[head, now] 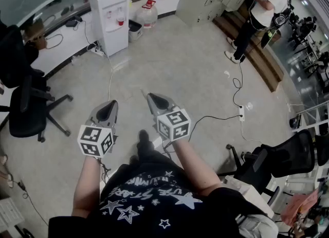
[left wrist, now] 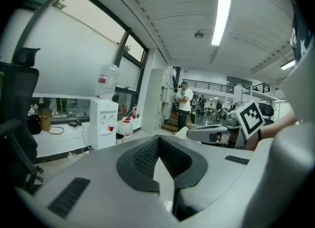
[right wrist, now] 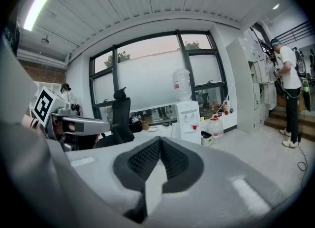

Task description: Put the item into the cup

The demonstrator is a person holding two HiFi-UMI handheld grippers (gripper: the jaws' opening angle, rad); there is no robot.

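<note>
The left claw (head: 112, 104) is held low at 7 o'clock in the head view, pointing out over the bare floor (head: 180, 62). In its own view its jaws are pressed together at the tips and grip nothing. Its marker cube (head: 95, 140) sits just ahead of the person's left forearm.

Far out at 9 o'clock stands a black office chair (head: 25, 103), beside a white counter (head: 56, 52) that runs along the window wall. At 11 o'clock, well apart from both claws, is a white water dispenser (head: 109, 16). A small red cup (head: 120, 21) sits in its niche, the only cup the views show, and I cannot tell whether it is the task's cup. A water jug (head: 147, 15) stands on the floor just right of the dispenser.

The right claw (head: 150, 98) is near the left one, at about 6 o'clock. Its jaws are likewise closed tip to tip with nothing between them. Its marker cube (head: 174, 124) faces up.

At 1 o'clock a person in a white top (head: 259, 11) stands by some steps. A power strip (head: 241, 112) with a black cable lies on the floor at 3 o'clock. Another black chair (head: 277, 160) is at 4 o'clock.
</note>
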